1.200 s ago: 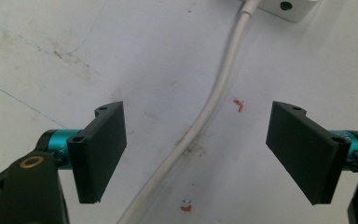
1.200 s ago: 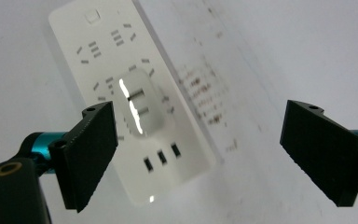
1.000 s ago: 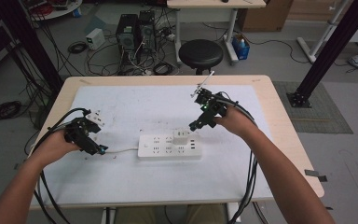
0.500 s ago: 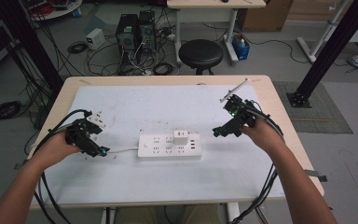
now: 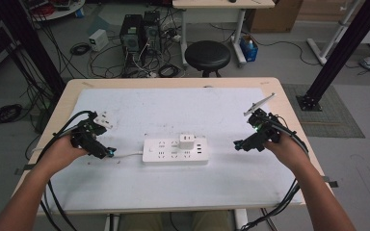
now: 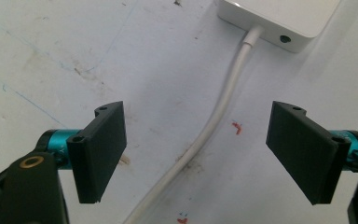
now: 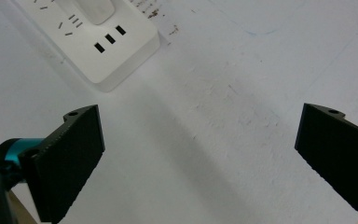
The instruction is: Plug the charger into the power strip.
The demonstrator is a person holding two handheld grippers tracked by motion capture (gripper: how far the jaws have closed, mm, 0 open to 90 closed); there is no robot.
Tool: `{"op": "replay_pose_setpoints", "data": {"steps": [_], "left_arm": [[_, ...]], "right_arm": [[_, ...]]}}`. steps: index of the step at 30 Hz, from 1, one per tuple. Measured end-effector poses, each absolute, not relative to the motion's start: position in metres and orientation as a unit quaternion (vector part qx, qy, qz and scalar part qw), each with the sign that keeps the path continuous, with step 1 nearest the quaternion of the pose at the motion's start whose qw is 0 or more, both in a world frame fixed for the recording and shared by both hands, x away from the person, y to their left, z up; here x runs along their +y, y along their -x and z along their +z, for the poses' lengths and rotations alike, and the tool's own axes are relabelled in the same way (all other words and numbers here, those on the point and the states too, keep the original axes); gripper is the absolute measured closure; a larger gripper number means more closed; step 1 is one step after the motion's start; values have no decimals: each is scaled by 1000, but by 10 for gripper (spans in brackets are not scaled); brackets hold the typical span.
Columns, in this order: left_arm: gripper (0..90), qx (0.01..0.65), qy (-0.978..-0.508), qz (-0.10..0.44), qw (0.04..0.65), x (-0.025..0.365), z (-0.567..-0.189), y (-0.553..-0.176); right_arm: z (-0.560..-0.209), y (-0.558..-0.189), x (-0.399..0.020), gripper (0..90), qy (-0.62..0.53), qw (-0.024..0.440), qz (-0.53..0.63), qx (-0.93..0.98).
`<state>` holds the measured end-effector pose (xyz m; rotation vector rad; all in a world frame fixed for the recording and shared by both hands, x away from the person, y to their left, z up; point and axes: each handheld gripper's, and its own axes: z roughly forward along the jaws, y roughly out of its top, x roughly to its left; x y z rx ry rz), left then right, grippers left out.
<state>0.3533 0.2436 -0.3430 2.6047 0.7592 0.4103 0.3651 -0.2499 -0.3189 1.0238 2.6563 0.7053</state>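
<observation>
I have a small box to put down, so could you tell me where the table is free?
The far strip beyond the power strip is bare, as is the near edge between both forearms. Crowded: the middle, and the left side around the left gripper and cord.

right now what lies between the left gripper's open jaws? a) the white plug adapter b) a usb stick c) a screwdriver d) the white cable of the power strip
d: in the left gripper view the white cable runs from the power strip down between the open jaws of the left gripper, untouched.
</observation>
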Motion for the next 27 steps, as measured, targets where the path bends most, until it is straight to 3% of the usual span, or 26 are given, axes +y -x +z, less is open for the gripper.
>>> {"op": "replay_pose_setpoints", "data": {"steps": [18,27], "left_arm": [[201,280,-928,155,190,243,-346,-352],[201,316,-913,160,201,243,-356,-356]], "right_arm": [[-339,-352,-261,6,-363,98,246,893],[-357,-346,-269,6,-395,110,253,876]]}}
